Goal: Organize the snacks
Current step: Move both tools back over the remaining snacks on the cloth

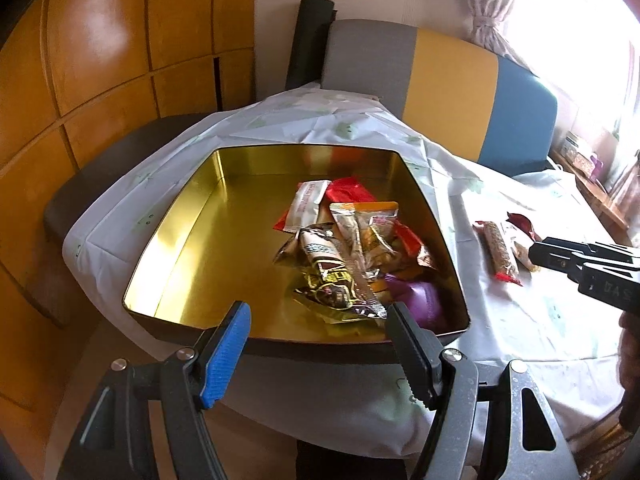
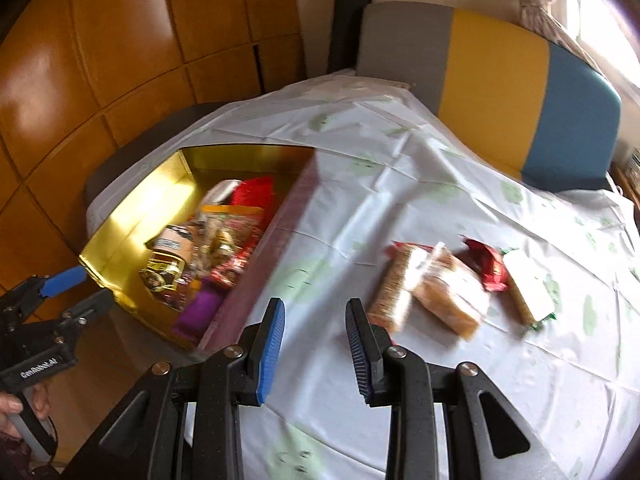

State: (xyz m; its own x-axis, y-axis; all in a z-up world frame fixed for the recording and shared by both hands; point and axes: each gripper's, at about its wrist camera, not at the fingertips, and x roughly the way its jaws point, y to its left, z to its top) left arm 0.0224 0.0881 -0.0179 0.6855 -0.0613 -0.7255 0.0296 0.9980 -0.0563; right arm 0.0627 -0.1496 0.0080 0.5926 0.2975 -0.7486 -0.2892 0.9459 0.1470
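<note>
A gold tin box (image 1: 192, 232) sits on the table at the left, with a pile of wrapped snacks (image 1: 352, 256) in its right half. My left gripper (image 1: 316, 336) is open and empty above the box's near edge. Several loose snacks (image 2: 440, 292) lie on the tablecloth to the right of the box: a clear-wrapped bar (image 2: 394, 292), a brown packet (image 2: 452, 296), a red packet (image 2: 488, 264) and a pale bar (image 2: 528, 288). My right gripper (image 2: 316, 344) is open and empty, just short of the bar. The box also shows in the right wrist view (image 2: 132, 216).
A white tablecloth (image 2: 380, 184) with green prints covers the round table. A chair back in grey, yellow and blue (image 2: 492, 80) stands behind the table. Orange wooden panels (image 1: 100, 60) fill the left. My right gripper shows in the left wrist view (image 1: 536, 256).
</note>
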